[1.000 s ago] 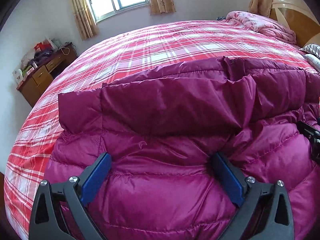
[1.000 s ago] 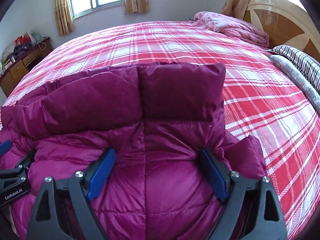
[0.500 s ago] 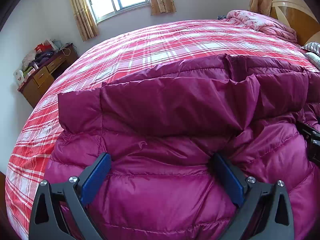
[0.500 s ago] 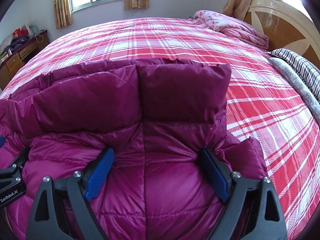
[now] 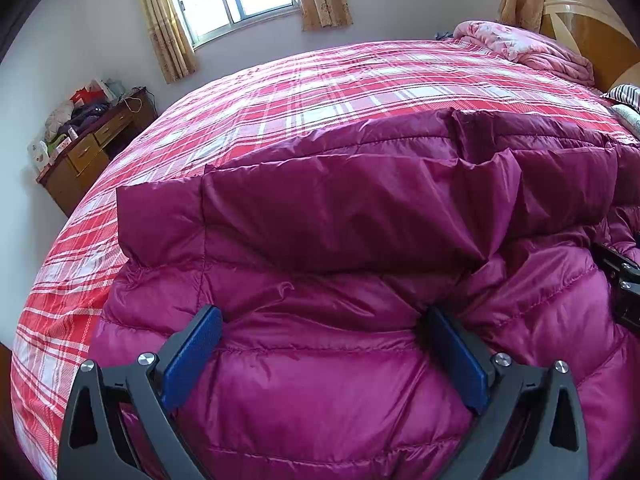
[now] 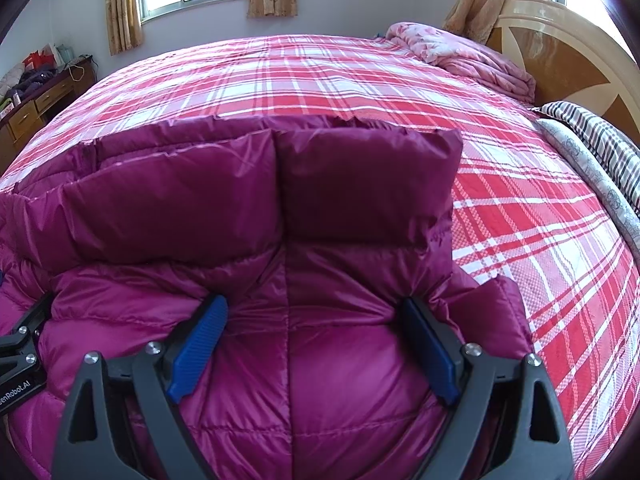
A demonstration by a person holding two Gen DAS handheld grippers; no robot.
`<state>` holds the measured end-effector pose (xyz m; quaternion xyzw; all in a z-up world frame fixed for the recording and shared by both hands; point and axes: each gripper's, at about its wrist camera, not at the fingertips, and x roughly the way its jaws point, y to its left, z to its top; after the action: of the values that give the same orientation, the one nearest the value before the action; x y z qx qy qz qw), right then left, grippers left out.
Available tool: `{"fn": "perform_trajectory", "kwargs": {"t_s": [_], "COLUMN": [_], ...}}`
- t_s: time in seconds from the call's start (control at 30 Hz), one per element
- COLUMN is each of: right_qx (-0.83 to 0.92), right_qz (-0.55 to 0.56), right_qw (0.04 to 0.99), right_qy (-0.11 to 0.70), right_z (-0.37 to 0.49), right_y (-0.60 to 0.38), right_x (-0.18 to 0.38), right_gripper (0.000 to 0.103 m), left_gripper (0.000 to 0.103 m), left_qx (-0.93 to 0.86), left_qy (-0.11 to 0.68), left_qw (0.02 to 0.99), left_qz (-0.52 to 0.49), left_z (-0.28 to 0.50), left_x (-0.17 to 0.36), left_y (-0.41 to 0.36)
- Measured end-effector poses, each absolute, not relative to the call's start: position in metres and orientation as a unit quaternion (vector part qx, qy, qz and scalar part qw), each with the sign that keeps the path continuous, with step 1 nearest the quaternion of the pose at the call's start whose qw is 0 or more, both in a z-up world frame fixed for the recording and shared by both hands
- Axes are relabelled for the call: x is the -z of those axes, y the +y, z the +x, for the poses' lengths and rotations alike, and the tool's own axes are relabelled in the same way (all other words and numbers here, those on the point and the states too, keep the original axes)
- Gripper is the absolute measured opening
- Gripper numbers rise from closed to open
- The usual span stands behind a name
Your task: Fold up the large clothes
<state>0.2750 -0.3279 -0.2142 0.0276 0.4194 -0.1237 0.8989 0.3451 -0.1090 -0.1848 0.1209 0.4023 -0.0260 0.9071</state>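
Observation:
A magenta puffy down jacket [image 5: 340, 240] lies on the bed, its far part folded back into a thick band; it also fills the right wrist view [image 6: 280, 220]. My left gripper [image 5: 320, 344] is open, its blue pads pressed into the jacket's near bulge on either side. My right gripper [image 6: 316, 332] is open too, jaws wide, straddling the jacket's right end near its center seam. Each gripper's black frame shows at the other view's edge: the right one [image 5: 620, 280] and the left one [image 6: 20, 352].
The red and white plaid bedspread [image 5: 340, 92] stretches beyond the jacket. A pink quilt [image 6: 460, 56] and striped pillows [image 6: 592, 140] lie by the wooden headboard [image 6: 560, 52]. A cluttered wooden desk [image 5: 88, 144] stands at the left wall under the window.
Both grippers have pushed slightly forward and lower over the jacket, which bulges a little more between the pads. Jaws stay wide.

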Motion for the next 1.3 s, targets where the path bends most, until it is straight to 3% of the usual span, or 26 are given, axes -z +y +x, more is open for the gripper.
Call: {"fn": "perform_trajectory", "kwargs": {"t_s": [0.17,0.37,0.63,0.77,0.87,0.9,0.93,1.03,1.13,1.2,1.3], "right_qx": [0.119,0.057,-0.004,0.006,0.022,0.027,0.027,0.024,0.019,0.005,0.021], "right_qz": [0.026,0.036,0.000,-0.021,-0.053,-0.066,-0.073,-0.060,-0.051,-0.045,-0.036], "right_qw": [0.899,0.928,0.938,0.930,0.928,0.928,0.929,0.926,0.924,0.926,0.942], "right_qy": [0.421,0.367,0.346,0.366,0.369,0.365,0.363,0.372,0.379,0.376,0.333], "right_z": [0.271,0.197,0.142,0.145,0.150,0.150,0.151,0.151,0.148,0.139,0.120], "right_y": [-0.328,-0.309,-0.238,-0.224,-0.220,-0.218,-0.220,-0.223,-0.224,-0.226,-0.237], "right_x": [0.207,0.166,0.182,0.207,0.222,0.226,0.228,0.228,0.222,0.212,0.190], "right_gripper": [0.091,0.092,0.092,0.092,0.100,0.101,0.102,0.102,0.101,0.089,0.086], "left_gripper": [0.102,0.102,0.102,0.102,0.101,0.097,0.084,0.032,0.016,0.014,0.013], "left_qx": [0.033,0.027,-0.006,0.038,0.066,0.073,0.080,0.132,0.141,0.144,0.150], "left_qy": [0.409,0.328,0.373,0.385,0.387,0.389,0.386,0.382,0.375,0.367,0.352], "left_qw": [0.904,0.942,0.927,0.918,0.915,0.913,0.913,0.906,0.909,0.913,0.919], "left_qz": [0.117,0.063,-0.037,-0.087,-0.098,-0.104,-0.108,-0.123,-0.117,-0.108,-0.099], "left_z": [0.338,0.261,0.210,0.203,0.207,0.209,0.210,0.211,0.206,0.200,0.193], "left_x": [0.167,0.113,0.161,0.178,0.185,0.189,0.191,0.191,0.185,0.176,0.159], "left_y": [-0.094,-0.003,0.090,0.083,0.071,0.069,0.067,0.060,0.056,0.055,0.052]}}
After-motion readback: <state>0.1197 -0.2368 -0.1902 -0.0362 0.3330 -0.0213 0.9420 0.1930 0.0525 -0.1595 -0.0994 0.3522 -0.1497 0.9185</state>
